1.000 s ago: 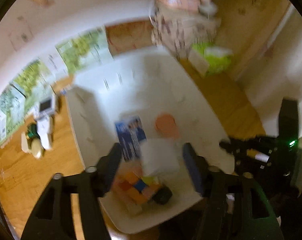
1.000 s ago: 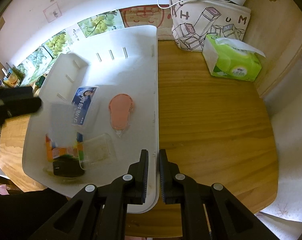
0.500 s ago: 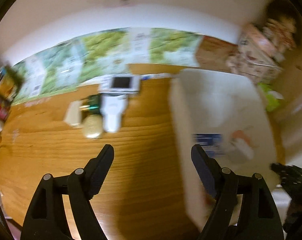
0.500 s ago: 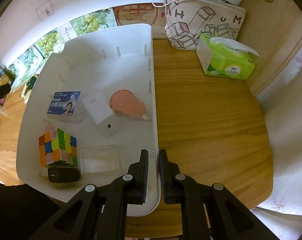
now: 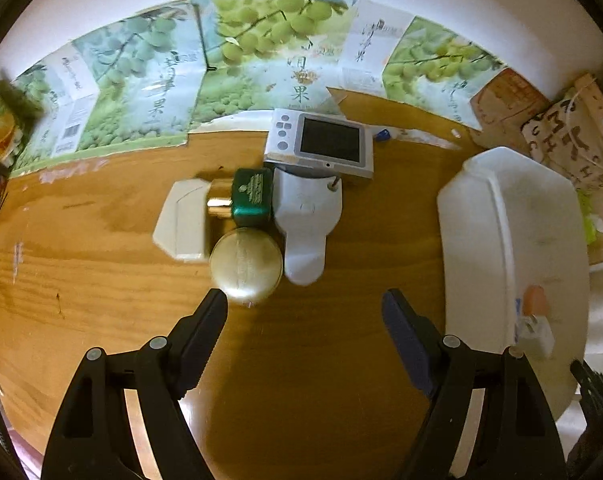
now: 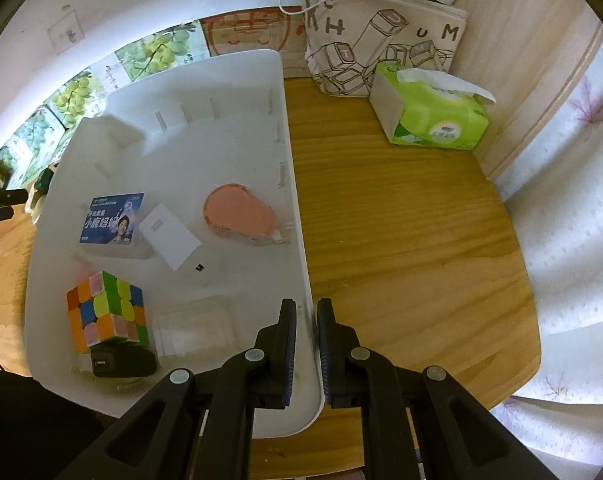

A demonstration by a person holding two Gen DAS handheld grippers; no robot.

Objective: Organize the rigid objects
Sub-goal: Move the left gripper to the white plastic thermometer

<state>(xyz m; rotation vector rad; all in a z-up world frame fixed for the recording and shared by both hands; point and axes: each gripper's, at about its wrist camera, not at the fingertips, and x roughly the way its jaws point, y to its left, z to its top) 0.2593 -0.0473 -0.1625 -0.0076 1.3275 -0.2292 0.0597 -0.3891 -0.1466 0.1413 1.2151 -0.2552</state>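
The left gripper (image 5: 303, 312) has just opened its jaws wide, and nothing is between them. It hangs over the wooden table (image 5: 101, 280), right by a round gold tin (image 5: 245, 270) and a green box (image 5: 252, 198). The right gripper (image 6: 306, 320) is pinched on the side wall of the white tray (image 6: 297, 240). Inside the tray sit a colourful cube (image 6: 105, 312), a white box (image 6: 177, 244), a blue card (image 6: 111, 224) and a pink tape roller (image 6: 239, 214).

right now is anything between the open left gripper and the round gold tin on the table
Nothing visible: the left gripper is open and empty, with bare wood up to the gold tin. The tin sits near its left finger, touching the green box and white device behind.
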